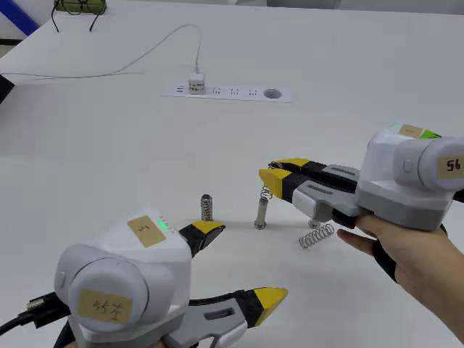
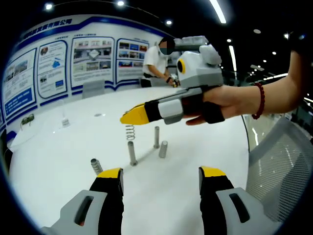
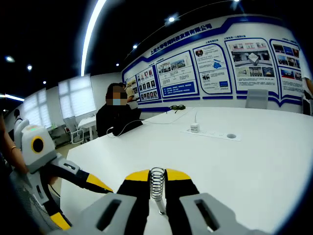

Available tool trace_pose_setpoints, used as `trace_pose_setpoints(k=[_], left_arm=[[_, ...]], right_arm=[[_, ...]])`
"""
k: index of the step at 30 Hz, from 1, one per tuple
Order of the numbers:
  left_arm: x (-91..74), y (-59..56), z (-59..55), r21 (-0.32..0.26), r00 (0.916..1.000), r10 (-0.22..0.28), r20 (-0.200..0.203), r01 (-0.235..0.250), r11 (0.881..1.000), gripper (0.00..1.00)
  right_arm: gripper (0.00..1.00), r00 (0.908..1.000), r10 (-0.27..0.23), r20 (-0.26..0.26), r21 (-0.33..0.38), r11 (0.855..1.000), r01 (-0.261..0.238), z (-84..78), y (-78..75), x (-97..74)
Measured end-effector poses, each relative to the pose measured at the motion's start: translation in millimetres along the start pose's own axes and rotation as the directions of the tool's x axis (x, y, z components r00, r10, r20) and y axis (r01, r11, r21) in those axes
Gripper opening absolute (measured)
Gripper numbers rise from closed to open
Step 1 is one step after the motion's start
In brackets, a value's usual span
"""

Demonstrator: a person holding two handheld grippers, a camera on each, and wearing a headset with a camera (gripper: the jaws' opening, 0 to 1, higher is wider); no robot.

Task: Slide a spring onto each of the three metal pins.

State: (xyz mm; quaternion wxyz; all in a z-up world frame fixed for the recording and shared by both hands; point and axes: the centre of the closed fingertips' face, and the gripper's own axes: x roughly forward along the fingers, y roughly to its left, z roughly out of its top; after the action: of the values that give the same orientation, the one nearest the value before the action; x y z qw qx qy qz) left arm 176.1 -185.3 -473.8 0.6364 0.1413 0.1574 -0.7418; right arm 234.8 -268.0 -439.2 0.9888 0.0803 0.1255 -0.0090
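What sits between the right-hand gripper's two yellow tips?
A spring, pinched upright between the right gripper tips; the right gripper view shows it.

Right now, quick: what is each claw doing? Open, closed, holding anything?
Left claw: open, holding nothing.
Right claw: closed on a spring.

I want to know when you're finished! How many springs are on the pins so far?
One looks done: the left pin wears a spring. In hand: the right gripper pinches a second spring just over the middle pin. Left: seating that one, then the loose spring for the third pin.
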Motion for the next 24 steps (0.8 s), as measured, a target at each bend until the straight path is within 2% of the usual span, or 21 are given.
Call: trace_pose_setpoints(k=[11,24], left_arm=[[0.8,-0.3,-1.0,-0.004,1.0,-0.003,-0.004,0.003,1.0,0.65],[0.2,0.1,-1.0,-0.01,1.0,-0.003,-0.003,0.003,1.0,0.64]], right_arm=[[0.12,0.9998,-0.004,-0.02,-0.025,1.0,0.004,-7.5,-3.5,3.8],[0.12,0.9985,0.001,-0.054,-0.079,0.997,-0.005,-16.4,1.0,5.4]])
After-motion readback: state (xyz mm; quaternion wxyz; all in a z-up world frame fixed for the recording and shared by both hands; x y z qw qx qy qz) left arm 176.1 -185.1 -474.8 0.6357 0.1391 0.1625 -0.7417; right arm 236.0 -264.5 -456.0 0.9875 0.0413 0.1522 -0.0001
